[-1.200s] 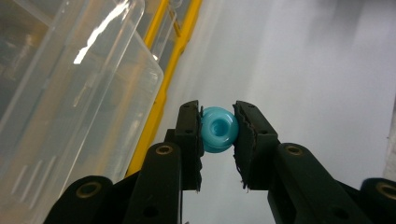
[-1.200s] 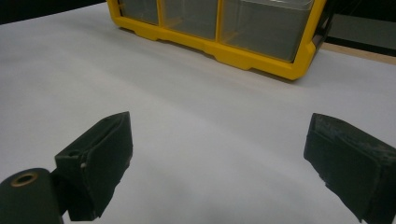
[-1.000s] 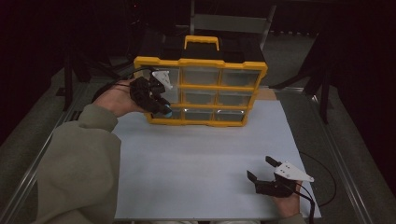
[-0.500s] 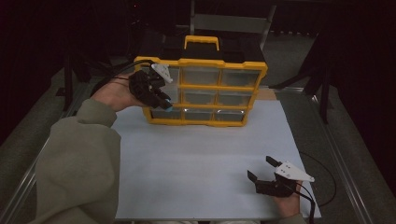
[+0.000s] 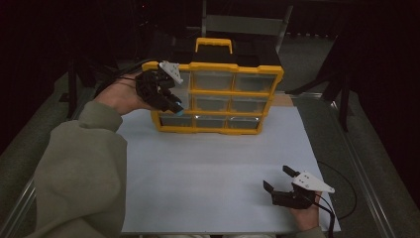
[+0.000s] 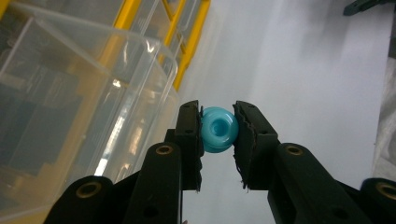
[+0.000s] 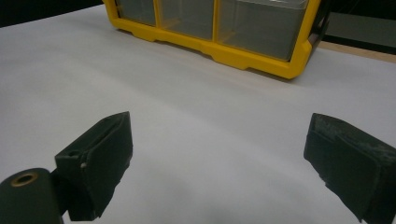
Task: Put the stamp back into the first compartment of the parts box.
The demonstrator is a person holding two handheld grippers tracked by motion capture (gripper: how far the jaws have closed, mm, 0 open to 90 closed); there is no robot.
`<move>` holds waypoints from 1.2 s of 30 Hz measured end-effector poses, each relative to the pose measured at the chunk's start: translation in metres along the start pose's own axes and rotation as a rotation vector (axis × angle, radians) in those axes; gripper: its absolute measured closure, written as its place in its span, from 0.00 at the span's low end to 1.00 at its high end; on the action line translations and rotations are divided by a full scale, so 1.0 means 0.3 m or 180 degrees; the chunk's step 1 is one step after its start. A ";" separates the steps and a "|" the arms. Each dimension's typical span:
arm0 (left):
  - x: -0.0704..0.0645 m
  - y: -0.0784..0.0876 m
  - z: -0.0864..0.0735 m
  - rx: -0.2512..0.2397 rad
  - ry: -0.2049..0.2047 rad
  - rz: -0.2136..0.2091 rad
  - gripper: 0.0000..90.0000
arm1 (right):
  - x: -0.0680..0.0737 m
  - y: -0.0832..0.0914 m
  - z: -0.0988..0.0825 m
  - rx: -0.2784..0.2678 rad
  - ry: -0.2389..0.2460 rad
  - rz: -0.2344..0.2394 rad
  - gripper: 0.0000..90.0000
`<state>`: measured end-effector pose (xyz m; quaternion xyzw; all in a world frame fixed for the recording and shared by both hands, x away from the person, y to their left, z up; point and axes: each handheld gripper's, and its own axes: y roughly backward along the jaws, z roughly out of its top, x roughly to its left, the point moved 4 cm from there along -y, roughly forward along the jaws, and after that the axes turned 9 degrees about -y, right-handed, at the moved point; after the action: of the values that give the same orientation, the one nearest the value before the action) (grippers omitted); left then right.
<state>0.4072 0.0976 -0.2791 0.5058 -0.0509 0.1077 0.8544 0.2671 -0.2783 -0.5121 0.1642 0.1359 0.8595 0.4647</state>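
Your left tongs pinch a blue ring between their pads, held at the left column of the yellow organizer, beside a pulled-out clear drawer. Your right tongs rest spread on the white desk, well apart.

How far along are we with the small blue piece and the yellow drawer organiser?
Done: the left gripper has the small blue ring-shaped plastic piece clamped. In hand: it hangs beside a pulled-out clear plastic drawer of the yellow drawer organiser. Left: dropping it in. The right gripper rests open on the white table.
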 end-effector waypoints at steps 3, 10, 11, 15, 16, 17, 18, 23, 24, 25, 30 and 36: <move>0.003 0.004 0.002 0.0011 -0.0005 -0.0011 0.81 | -0.001 0.000 0.000 0.0004 -0.0016 0.0002 0.09; 0.007 0.018 0.003 -0.0034 0.0008 -0.0017 0.81 | -0.002 -0.004 -0.001 -0.0005 -0.0026 -0.0005 0.09; 0.006 0.021 0.004 -0.0041 -0.0004 -0.0013 0.81 | -0.004 -0.003 -0.002 0.0005 -0.0028 -0.0003 0.09; 0.009 0.035 0.008 -0.0059 0.0002 0.0013 0.81 | -0.004 -0.003 -0.002 0.0002 -0.0030 -0.0002 0.09; 0.010 0.040 0.009 -0.0058 -0.0004 0.0011 0.81 | -0.004 -0.003 -0.002 0.0002 -0.0031 0.0000 0.09; 0.011 0.044 0.010 -0.0061 -0.0008 0.0017 0.81 | -0.004 -0.003 -0.002 0.0001 -0.0036 0.0002 0.09; 0.011 0.047 0.011 -0.0068 0.0000 0.0020 0.81 | -0.005 -0.003 -0.001 -0.0001 -0.0033 0.0001 0.09; 0.014 0.056 0.013 -0.0045 0.0011 0.0035 0.81 | -0.008 -0.001 -0.001 0.0000 -0.0037 0.0005 0.09; 0.015 0.057 0.012 -0.0041 0.0013 0.0036 0.81 | -0.008 -0.001 -0.001 0.0000 -0.0037 0.0005 0.09; 0.018 0.059 0.012 -0.0037 0.0012 0.0039 0.81 | -0.008 -0.001 -0.001 0.0001 -0.0037 0.0006 0.09; 0.025 0.072 0.017 -0.0049 0.0013 0.0053 0.81 | -0.007 0.002 -0.003 0.0007 -0.0031 -0.0003 0.09; 0.034 0.080 0.018 -0.0044 0.0026 0.0091 0.81 | -0.011 0.007 -0.005 0.0007 -0.0045 -0.0013 0.09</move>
<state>0.4115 0.1053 -0.2540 0.4986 -0.0554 0.1216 0.8565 0.2666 -0.2822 -0.5132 0.1705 0.1339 0.8572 0.4671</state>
